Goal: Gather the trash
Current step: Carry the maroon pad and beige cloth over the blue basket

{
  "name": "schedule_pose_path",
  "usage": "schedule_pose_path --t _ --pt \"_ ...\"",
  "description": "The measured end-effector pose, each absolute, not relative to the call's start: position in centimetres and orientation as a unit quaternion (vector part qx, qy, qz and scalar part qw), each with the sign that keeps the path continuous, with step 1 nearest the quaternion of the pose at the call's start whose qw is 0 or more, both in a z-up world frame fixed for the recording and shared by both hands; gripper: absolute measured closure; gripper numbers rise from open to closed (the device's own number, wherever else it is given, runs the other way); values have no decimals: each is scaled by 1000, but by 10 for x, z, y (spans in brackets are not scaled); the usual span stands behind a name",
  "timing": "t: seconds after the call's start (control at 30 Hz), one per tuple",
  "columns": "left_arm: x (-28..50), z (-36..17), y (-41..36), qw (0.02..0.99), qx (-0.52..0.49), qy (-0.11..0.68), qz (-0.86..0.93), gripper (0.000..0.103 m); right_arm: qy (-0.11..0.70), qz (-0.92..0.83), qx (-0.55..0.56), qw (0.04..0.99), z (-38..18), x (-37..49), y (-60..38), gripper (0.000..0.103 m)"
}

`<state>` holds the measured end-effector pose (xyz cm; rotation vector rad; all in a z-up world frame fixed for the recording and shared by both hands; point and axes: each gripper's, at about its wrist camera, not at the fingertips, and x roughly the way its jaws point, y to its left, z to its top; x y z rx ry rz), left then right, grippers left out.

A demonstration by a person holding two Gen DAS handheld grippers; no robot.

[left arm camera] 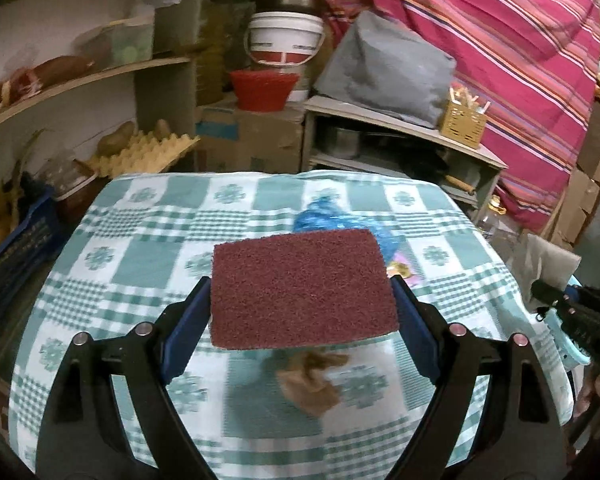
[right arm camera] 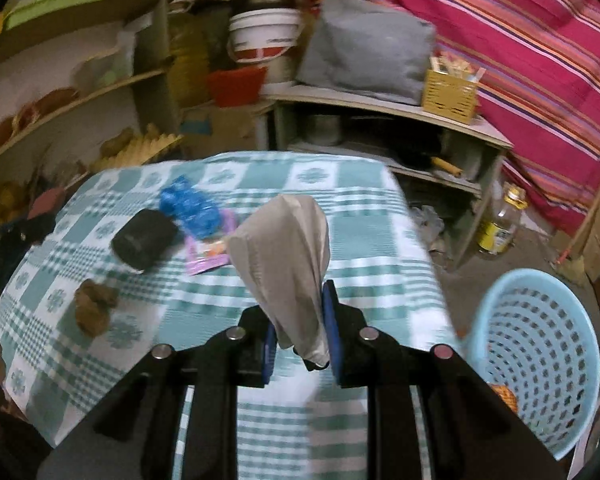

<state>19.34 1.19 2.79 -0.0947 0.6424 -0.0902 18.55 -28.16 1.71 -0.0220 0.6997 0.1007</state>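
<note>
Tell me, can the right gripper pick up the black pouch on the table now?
Probably not: the right gripper already holds a grey cloth between its fingers. The black pouch itself lies uncovered.

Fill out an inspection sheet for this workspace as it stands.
Surface: table under green-checked cloth.
Job's things: brown crumpled paper, blue plastic wrap, pink wrapper, black pouch; blue basket beside the table.
Clutter: nothing seen beyond these.
Tongs: left tongs clamp a maroon scouring pad; right tongs pinch a grey crumpled bag.
Cables: nothing seen.
Surroundings: shelves, white bucket, striped cloth.
</note>
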Motion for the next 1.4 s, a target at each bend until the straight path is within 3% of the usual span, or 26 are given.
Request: schedule_pose_path --t 0.8,1.4 --pt "202 30 -203 931 30 313 -185 19 319 -57 74 943 21 128 -474 82" --pt "201 -4 -373 894 60 333 -293 19 309 -125 134 933 7 113 -567 82"
